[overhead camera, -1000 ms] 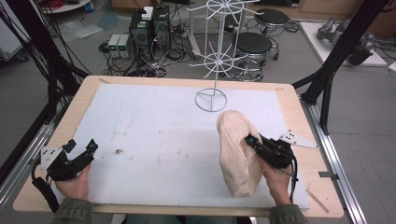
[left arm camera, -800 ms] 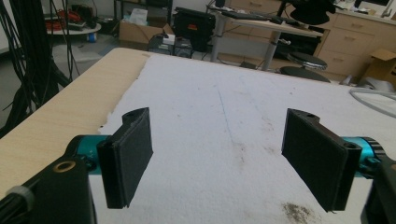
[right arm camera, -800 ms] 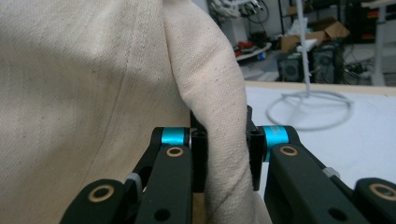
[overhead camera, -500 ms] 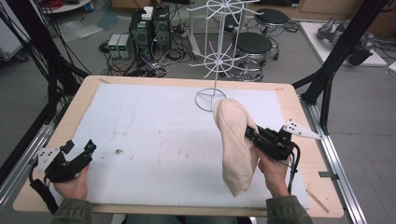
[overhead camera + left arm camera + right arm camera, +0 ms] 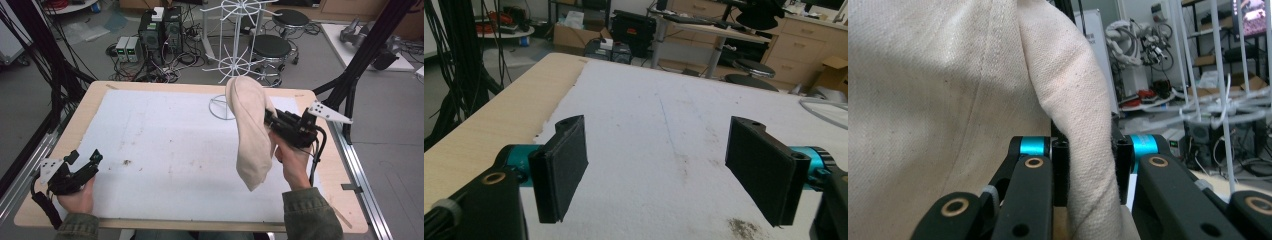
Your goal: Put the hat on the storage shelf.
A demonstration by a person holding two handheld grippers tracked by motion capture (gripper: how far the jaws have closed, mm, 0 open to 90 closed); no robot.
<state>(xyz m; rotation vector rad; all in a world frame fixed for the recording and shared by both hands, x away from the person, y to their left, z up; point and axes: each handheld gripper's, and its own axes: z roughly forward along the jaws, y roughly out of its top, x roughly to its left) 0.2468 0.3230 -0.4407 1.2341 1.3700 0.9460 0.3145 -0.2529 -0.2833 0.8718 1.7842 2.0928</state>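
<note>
A cream cloth [image 5: 251,131] hangs clear above the white mat, held up on the right side of the table. My right gripper [image 5: 269,119] is shut on its edge; in the right gripper view the cream cloth [image 5: 948,100] bunches between the two black jaws of my right gripper [image 5: 1089,172]. A white wire rack [image 5: 235,55] stands at the table's far edge, just behind the cloth. My left gripper [image 5: 87,159] rests low at the near left corner, open; in the left gripper view my left gripper [image 5: 659,167] has nothing between its pads [image 5: 566,165].
The white mat [image 5: 170,145] covers most of the wooden table [image 5: 90,97], with a few dark specks [image 5: 126,162] near the left. Black frame posts rise at both sides. Stools, cables and electronics stand on the floor beyond the far edge.
My right gripper has lifted the cloth off the mat and carried it up toward the wire rack. My left gripper slid slightly toward the near left corner.
</note>
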